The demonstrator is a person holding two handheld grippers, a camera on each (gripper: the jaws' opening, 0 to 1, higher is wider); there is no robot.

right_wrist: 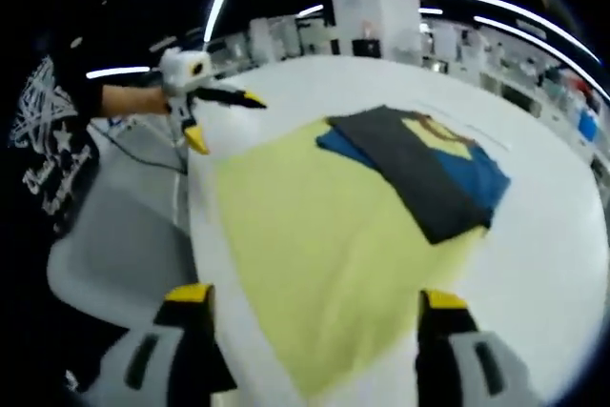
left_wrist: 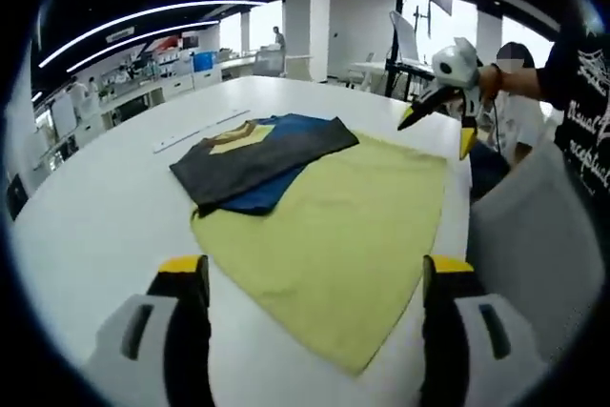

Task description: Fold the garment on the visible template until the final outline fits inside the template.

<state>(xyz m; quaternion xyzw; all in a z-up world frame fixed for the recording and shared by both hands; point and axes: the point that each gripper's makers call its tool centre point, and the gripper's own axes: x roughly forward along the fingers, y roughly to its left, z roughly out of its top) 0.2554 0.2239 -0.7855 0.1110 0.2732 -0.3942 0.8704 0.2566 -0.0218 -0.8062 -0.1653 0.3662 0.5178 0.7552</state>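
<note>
A folded garment (left_wrist: 262, 154), dark grey over blue with a yellow patch at the collar, lies on the far left part of a pale yellow template cloth (left_wrist: 353, 235) on a white table (left_wrist: 105, 207). My left gripper (left_wrist: 315, 271) hangs open above the template's near edge, holding nothing. My right gripper (left_wrist: 437, 135) is open in the air past the template's far right corner. In the right gripper view, the garment (right_wrist: 419, 164) rests on the template (right_wrist: 305, 235); my right gripper (right_wrist: 316, 297) is open and my left gripper (right_wrist: 226, 123) is open at the left.
A grey chair (left_wrist: 534, 226) (right_wrist: 114, 235) stands against the table edge beside the template. A thin white strip (left_wrist: 200, 129) lies beyond the garment. A person's black sleeve (right_wrist: 57, 140) is close. Benches and pillars stand far back.
</note>
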